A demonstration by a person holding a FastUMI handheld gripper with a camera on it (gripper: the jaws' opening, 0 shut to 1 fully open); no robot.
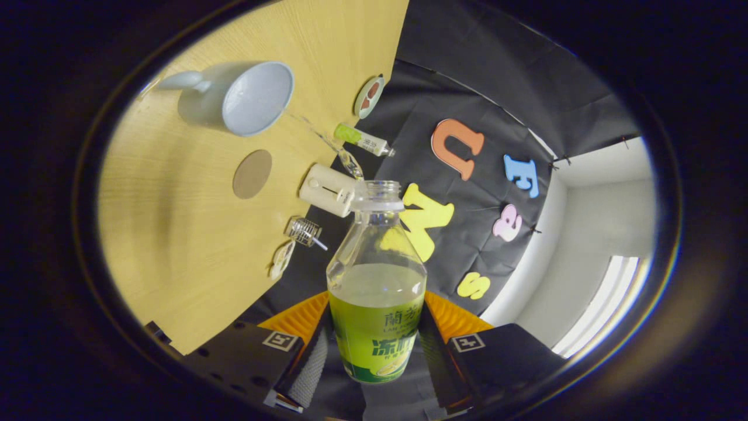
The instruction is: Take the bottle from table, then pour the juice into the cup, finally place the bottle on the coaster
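My hand-held gripper [377,351] is clamped on the bottle [377,292], a finger pressed to each side of its green label. Bottle uncapped, tipped toward the table [175,234] — a thin stream of juice [327,143] arcs from its mouth toward the cup [242,96]. I see the cup lying well in from the table's far edge, with the round coaster [252,173] just beside it. Along that far edge — a white box-like device [327,189], a small tube [362,139], a little wire coil [304,230].

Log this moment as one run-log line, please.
phase: pouring | gripper: shut on bottle, tilted | stream entering cup | coaster: bare
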